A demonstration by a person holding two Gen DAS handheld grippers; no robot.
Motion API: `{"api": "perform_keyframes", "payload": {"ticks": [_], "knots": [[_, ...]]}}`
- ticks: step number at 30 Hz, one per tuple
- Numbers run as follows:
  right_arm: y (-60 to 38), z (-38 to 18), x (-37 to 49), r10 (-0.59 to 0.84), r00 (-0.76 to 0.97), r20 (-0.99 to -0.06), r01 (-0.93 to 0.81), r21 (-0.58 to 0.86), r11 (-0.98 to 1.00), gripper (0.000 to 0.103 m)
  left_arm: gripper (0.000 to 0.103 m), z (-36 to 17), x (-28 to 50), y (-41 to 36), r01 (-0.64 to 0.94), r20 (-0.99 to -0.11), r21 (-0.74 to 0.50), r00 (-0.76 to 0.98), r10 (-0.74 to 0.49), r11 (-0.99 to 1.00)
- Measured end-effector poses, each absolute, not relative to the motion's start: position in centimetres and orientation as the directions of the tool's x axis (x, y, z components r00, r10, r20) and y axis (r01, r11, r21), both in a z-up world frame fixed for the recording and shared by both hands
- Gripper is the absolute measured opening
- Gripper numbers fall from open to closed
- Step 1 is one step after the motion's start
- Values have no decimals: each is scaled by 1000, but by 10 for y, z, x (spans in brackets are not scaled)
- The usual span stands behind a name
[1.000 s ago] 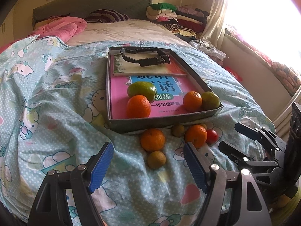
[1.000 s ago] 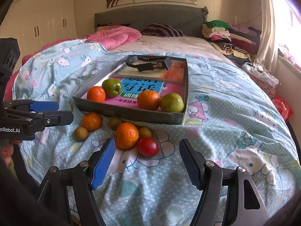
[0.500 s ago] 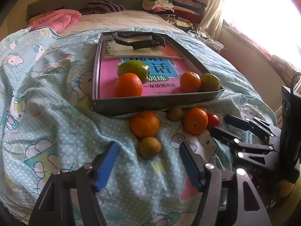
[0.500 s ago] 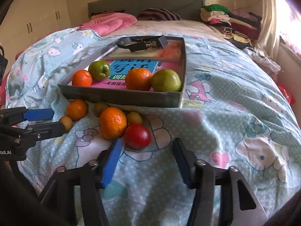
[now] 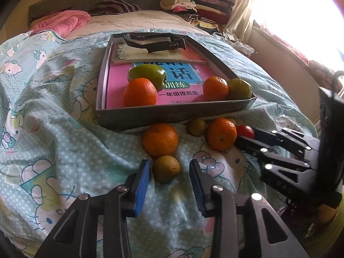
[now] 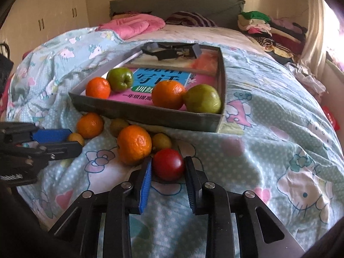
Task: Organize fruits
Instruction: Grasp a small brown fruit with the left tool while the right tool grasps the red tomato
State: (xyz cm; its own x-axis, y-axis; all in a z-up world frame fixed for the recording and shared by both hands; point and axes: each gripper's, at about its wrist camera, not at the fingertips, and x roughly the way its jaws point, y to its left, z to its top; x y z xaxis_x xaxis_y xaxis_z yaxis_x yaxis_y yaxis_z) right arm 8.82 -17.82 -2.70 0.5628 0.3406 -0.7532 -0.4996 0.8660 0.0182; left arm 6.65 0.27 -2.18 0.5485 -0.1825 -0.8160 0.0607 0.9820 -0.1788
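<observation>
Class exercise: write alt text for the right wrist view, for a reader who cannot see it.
The right gripper straddles a red fruit lying on a cartoon-print bedspread, one finger on each side of it. Just beyond lie oranges and small brownish fruits, then a shallow grey tray holding two oranges, two green fruits and books. The left gripper reaches in at left.

A grey headboard (image 6: 172, 6) backs the bed; cream wardrobe doors (image 6: 49, 21) stand to its left, folded clothes (image 6: 271, 25) and a bright curtained window (image 5: 301, 10) to its right.
</observation>
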Motion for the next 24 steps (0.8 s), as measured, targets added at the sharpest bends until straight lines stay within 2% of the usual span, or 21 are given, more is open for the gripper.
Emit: {"api": "perform_keyframes", "payload": {"ticks": [1, 3, 8, 15, 24], "knots": [[-181, -25, 87, 346, 566, -748, -494, 29, 869, 30, 37, -23, 67, 2, 62, -816, -176, 549, -181, 982], [-186, -21, 85, 360, 573, -736, -486, 49, 873, 30, 28, -26, 69, 2, 58, -817, -172, 549, -176, 983], [-190, -15, 79, 380, 576, -724, -485, 71, 872, 30, 28, -27, 70, 5, 58, -820, -181, 543, -183, 982], [-191, -4, 71, 418, 575, -703, -493, 111, 863, 30, 27, -3, 63, 21, 40, -790, -221, 578, -203, 974], [-190, 10, 73, 427, 600, -676, -480, 123, 869, 30, 27, 18, 71, 47, -23, -762, -238, 625, -172, 971]]}}
